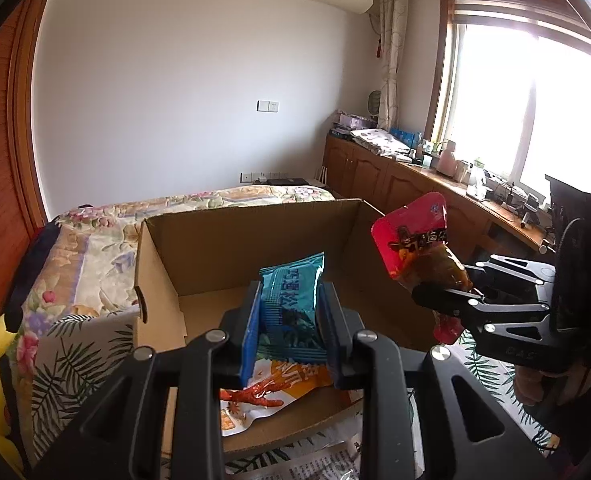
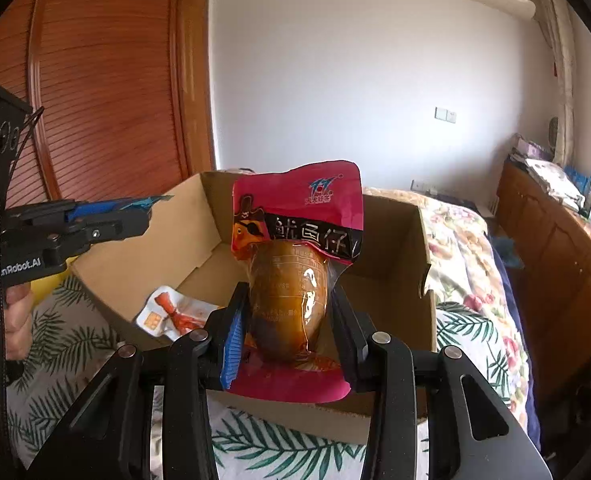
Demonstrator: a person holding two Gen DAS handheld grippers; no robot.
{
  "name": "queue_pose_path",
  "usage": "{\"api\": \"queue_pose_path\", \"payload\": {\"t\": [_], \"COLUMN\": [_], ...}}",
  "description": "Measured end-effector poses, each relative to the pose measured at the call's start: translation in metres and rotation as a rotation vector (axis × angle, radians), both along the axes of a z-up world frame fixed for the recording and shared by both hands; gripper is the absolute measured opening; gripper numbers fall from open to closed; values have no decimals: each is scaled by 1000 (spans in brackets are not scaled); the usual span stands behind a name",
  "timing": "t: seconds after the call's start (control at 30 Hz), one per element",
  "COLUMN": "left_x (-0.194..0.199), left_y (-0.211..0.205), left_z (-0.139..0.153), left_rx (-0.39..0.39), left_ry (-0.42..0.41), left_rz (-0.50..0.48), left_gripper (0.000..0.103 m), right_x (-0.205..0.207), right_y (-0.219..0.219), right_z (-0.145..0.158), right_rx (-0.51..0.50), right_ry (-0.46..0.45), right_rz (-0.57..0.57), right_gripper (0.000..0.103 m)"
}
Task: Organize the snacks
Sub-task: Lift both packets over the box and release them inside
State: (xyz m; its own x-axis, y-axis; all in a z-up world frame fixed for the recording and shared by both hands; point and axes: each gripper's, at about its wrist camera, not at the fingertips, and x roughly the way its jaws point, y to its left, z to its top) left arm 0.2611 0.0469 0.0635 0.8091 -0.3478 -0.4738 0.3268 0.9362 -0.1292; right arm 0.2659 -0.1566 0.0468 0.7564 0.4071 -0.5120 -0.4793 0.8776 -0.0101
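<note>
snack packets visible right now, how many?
3. A teal packet is clamped in the left gripper over the cardboard box; a pink squid packet is in the right gripper; a white-orange packet lies inside the box. More may be hidden.

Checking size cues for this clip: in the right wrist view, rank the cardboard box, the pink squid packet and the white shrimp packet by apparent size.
1. cardboard box
2. pink squid packet, held in the right gripper near the lens, so it looks oversized
3. white shrimp packet, partly hidden inside the box
</note>
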Motion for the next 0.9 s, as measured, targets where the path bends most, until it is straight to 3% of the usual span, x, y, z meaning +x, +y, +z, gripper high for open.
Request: {"api": "queue_pose_path", "payload": {"t": [0.43, 0.6, 0.67, 0.9], "left_x": [12, 9, 6, -17], "left_y": [-11, -13, -13, -12], "left_z": [-7, -9, -8, -3], "left_rx": [16, 34, 31, 42], "left_ry": [32, 34, 37, 30], "left_rz": [17, 18, 19, 18], "left_gripper": [29, 35, 43, 45], "right_x": [13, 15, 17, 7], "right_y": [11, 10, 11, 14], "right_z": [-12, -16, -20, -13], "right_rx": [-28, -11, -14, -35], "right_ry": [23, 38, 52, 44], "right_rz": [-17, -21, -26, -36], "right_gripper": [41, 44, 47, 51]}}
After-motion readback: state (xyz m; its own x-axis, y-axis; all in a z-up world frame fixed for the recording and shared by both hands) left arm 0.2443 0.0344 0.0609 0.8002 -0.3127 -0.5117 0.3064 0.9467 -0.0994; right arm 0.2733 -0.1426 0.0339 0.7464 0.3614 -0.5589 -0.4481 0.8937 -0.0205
